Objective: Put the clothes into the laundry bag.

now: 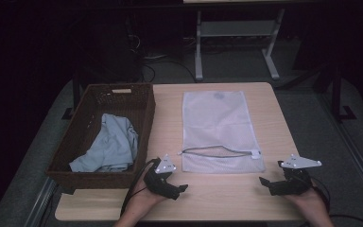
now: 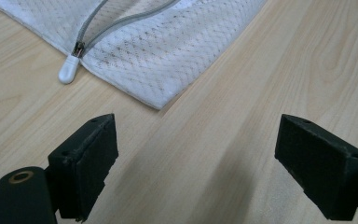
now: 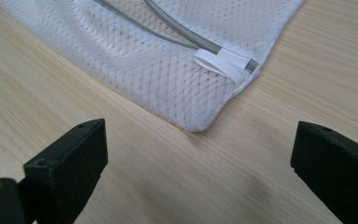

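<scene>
Bare table (image 1: 227, 194) flanks the mesh bag (image 1: 220, 127); left claw (image 1: 182, 189) and right claw (image 1: 266, 183) released.

high view: dim, dark surroundings | gripper views: evenly lit, sharp | soft shadows cast on pale wooden table (image 2: 242, 154)

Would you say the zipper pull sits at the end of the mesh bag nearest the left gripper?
Yes, the white zipper pull lies at the mesh bag edge ahead of the left gripper.
</scene>
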A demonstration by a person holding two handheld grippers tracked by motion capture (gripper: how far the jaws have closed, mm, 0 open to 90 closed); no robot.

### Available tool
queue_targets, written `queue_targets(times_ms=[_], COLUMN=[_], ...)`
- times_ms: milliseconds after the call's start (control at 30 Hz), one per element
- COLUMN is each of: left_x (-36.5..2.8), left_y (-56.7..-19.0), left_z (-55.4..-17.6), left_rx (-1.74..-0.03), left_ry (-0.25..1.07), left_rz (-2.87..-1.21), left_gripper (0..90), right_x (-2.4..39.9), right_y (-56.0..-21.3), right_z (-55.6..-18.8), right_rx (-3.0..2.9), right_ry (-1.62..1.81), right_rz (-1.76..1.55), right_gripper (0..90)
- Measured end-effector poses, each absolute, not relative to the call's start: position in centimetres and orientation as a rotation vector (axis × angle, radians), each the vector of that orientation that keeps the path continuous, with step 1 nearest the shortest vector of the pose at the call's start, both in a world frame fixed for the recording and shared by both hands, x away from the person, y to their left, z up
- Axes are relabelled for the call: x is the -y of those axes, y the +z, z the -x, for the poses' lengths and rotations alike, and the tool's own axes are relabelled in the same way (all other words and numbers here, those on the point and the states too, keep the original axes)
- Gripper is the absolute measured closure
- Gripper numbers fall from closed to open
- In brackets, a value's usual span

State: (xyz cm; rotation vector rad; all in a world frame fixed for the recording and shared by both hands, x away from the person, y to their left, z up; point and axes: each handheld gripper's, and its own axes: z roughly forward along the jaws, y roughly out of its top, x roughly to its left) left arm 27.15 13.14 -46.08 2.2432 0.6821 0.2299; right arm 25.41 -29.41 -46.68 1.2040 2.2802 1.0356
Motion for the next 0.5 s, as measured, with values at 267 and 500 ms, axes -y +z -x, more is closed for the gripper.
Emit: queue_targets(times_ms=[267, 500], left_x=[-13.2, -13.3], left_y=[-45.8, -45.8], left_z=[-27.1, -27.2], left_rx=[-0.682, -0.689], left_ry=[0.226, 0.214], left_rz=[-2.232, -2.227], left_gripper=[12.5, 12.7], right_x=[29.3, 29.3], right_y=[-46.0, -45.2], right_z=[-25.6, -26.5], right_rx=[-2.270, -2.259], right_ry=[1.033, 1.032], right_rz=[-1.185, -1.185], right_gripper=[4.7, 10.5])
